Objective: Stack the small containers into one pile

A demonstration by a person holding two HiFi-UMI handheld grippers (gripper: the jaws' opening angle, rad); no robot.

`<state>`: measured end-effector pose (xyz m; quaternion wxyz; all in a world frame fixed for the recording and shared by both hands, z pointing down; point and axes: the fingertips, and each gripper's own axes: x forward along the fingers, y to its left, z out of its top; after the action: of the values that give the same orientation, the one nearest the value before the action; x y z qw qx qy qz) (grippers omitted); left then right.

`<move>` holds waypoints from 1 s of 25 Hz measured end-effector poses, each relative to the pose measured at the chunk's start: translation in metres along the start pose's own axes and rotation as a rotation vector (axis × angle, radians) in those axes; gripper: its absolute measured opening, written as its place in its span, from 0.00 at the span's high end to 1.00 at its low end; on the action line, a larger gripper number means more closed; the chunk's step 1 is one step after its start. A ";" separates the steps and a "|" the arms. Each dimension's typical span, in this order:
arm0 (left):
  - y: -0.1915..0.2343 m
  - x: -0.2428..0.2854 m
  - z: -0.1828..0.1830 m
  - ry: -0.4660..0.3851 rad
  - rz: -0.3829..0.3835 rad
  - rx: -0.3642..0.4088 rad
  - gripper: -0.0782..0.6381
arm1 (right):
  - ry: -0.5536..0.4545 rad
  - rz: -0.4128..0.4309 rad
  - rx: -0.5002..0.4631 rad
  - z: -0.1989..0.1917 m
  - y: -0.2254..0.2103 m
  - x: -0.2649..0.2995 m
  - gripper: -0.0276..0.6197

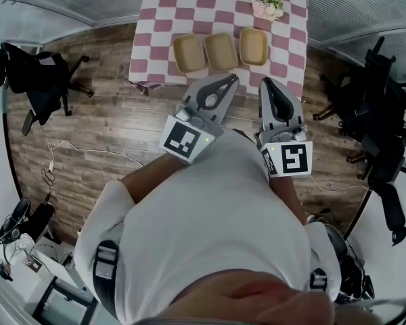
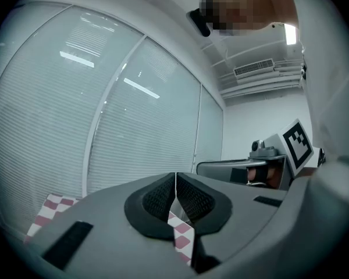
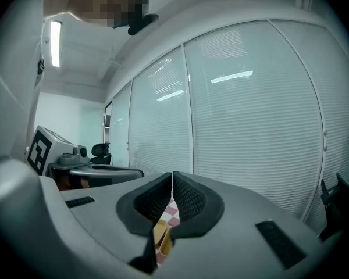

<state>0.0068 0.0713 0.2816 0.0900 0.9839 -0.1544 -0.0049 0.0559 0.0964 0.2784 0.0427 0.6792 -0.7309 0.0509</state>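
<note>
My left hand-held gripper [image 1: 230, 81] closed, empty; right hand-held gripper [image 1: 268, 84] same. Both near worktop [image 1: 189, 5] edge. Left container [image 1: 188, 53], middle container [image 1: 221, 51], right container [image 1: 254, 46] side by side.

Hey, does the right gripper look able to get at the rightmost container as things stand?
Probably yes. The right gripper points toward the rightmost container with nothing between them; the flowers sit behind it. Its jaws are shut, so they would need to open first.
</note>
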 end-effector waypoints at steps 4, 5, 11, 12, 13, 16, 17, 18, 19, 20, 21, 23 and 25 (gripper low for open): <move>0.019 0.013 -0.001 0.013 -0.018 -0.005 0.84 | 0.003 -0.019 0.000 0.000 -0.010 0.021 0.91; 0.023 0.016 -0.002 0.017 -0.020 -0.003 0.84 | 0.006 -0.023 0.001 -0.001 -0.013 0.025 0.91; 0.037 0.036 -0.002 0.027 -0.012 0.003 0.84 | 0.016 -0.021 -0.003 0.000 -0.031 0.043 0.91; 0.039 0.041 -0.003 0.032 -0.008 0.004 0.84 | 0.018 -0.017 -0.004 -0.001 -0.034 0.045 0.91; 0.040 0.046 -0.003 0.034 -0.004 0.003 0.84 | 0.021 -0.014 -0.003 -0.001 -0.038 0.048 0.91; 0.040 0.057 -0.003 0.041 0.011 -0.005 0.84 | 0.030 -0.012 -0.003 -0.002 -0.051 0.051 0.91; 0.040 0.060 -0.005 0.048 0.016 -0.008 0.84 | 0.036 -0.012 -0.002 -0.004 -0.055 0.052 0.91; 0.041 0.063 -0.007 0.059 0.020 -0.010 0.84 | 0.042 -0.013 0.001 -0.006 -0.058 0.054 0.91; 0.042 0.066 -0.011 0.071 0.023 -0.012 0.84 | 0.050 -0.015 0.006 -0.009 -0.062 0.055 0.91; 0.042 0.069 -0.015 0.086 0.023 -0.014 0.84 | 0.059 -0.016 0.012 -0.013 -0.065 0.055 0.91; 0.042 0.071 -0.020 0.103 0.022 -0.016 0.84 | 0.070 -0.017 0.016 -0.017 -0.068 0.056 0.91; 0.040 0.075 -0.031 0.134 0.021 -0.026 0.84 | 0.092 -0.016 0.026 -0.027 -0.072 0.056 0.91; 0.039 0.077 -0.041 0.156 0.024 -0.038 0.84 | 0.118 -0.017 0.039 -0.039 -0.074 0.054 0.91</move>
<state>0.0700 0.0187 0.3307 0.1206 0.9775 -0.1586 0.0700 0.1253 0.0424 0.3254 0.0729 0.6819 -0.7202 0.1046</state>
